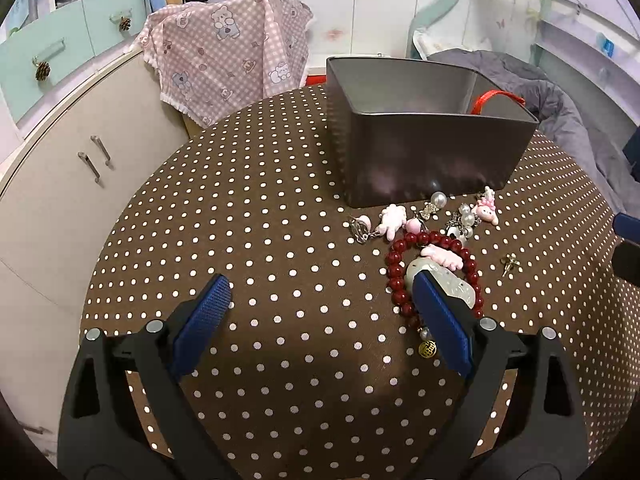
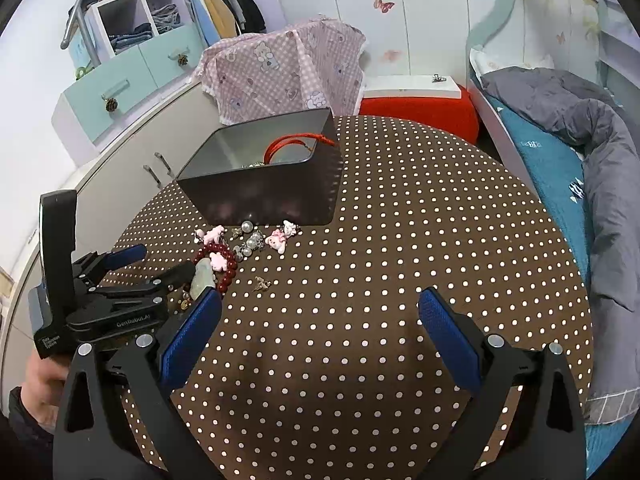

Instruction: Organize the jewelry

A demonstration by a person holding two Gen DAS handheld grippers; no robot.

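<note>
Both claws gape wide and empty, the left gripper [image 1: 322, 294] poised by the red bead bracelet [image 1: 434, 276] lying before the tin box [image 1: 432, 160], which it probably must pinch next and lift in.

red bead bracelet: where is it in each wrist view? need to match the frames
Left wrist: red bead bracelet sits right of centre on the dotted tablecloth, partly hidden behind the right pad of the left tongs.
Right wrist: the bracelet lies left of centre, next to the left tongs reaching in from the left.
Shared landmark: the grey metal box stands just beyond the jewelry pile in both.
</note>
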